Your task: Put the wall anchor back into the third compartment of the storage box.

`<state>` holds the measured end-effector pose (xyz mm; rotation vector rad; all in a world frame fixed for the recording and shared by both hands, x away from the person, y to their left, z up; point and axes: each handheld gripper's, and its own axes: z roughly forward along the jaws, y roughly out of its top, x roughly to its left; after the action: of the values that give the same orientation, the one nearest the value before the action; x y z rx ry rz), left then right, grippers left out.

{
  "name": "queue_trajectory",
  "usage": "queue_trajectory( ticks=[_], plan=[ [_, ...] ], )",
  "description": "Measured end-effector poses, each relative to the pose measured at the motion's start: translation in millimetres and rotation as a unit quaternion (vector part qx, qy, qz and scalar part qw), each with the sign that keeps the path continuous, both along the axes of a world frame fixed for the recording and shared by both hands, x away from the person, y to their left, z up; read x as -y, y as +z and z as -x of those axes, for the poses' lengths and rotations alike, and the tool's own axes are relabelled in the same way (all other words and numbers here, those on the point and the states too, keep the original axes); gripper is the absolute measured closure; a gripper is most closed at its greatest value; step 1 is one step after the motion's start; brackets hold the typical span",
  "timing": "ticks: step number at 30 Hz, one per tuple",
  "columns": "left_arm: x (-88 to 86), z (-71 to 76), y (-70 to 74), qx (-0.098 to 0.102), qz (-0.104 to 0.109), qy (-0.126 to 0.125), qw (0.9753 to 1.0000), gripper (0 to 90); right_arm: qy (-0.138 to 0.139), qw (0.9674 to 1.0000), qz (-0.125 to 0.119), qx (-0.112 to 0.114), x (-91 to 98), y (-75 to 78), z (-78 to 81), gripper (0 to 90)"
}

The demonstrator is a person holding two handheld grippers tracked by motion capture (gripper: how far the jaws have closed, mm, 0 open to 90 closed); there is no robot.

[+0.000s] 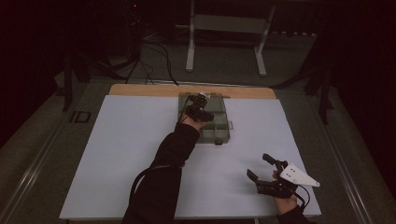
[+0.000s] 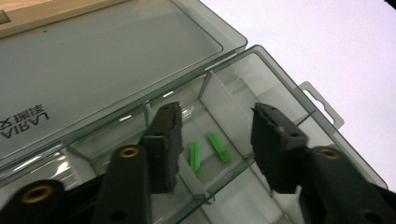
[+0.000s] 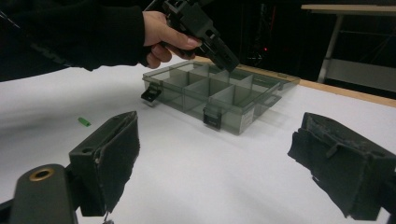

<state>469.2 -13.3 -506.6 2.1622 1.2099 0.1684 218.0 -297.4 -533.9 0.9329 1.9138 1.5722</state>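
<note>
A smoky clear compartment box (image 1: pixel 219 135) lies open on the white sheet, its lid (image 2: pixel 107 70) flat behind it. My left gripper (image 1: pixel 198 109) hangs over the box, tilted down into it. In the left gripper view the left gripper (image 2: pixel 215 112) is open, and two small green pieces (image 2: pixel 195 157) (image 2: pixel 219 147) lie in the compartment below its jaws, untouched. My right gripper (image 1: pixel 258 164) rests low near the front right of the sheet, open and holding nothing. The right gripper view looks between the right gripper (image 3: pixel 219 135) jaws at the box (image 3: pixel 219 95), the left gripper (image 3: pixel 205 32), and one green piece (image 3: pixel 84 122) loose on the sheet.
The white sheet (image 1: pixel 130 154) covers most of the wooden table (image 1: pixel 140 89). Black latches (image 3: pixel 211 116) stick out from the box's near wall. A pale table frame (image 1: pixel 224 28) and cables (image 1: pixel 149 60) stand on the dark floor beyond.
</note>
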Motion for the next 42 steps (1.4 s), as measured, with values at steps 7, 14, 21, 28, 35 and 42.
queue_trajectory(
  ticks=[7, 14, 21, 28, 35, 42],
  plan=[
    [-4.7, 5.1, 7.7, 0.001, -0.001, -0.002, 1.0000, 23.6, 0.000, 1.0000, 0.003, 0.001, -1.2, -0.1, 0.3, 13.2],
    [-16.1, 12.8, 21.5, -0.003, -0.002, -0.014, 0.9999, 0.0, 0.000, 1.0000, 0.003, 0.000, -1.9, -0.2, 0.2, 13.3],
    [-29.5, 24.5, 28.5, -0.004, 0.011, -0.041, 0.9991, 0.0, -0.001, 1.0000, 0.004, 0.000, -2.1, -0.2, 0.3, 13.2],
    [-42.4, 37.5, 35.4, 0.003, 0.011, -0.057, 0.9983, 0.0, -0.001, 1.0000, 0.006, -0.001, -2.6, -0.5, 0.1, 13.2],
    [-54.9, 52.2, 41.3, 0.006, 0.013, -0.073, 0.9972, 0.0, 0.000, 1.0000, 0.008, 0.000, -4.0, -0.6, 0.1, 13.2],
    [-72.0, 68.3, 45.9, 0.011, 0.013, -0.089, 0.9959, 0.0, 0.000, 1.0000, 0.008, -0.002, -4.4, -1.1, -0.1, 13.2]
  ],
)
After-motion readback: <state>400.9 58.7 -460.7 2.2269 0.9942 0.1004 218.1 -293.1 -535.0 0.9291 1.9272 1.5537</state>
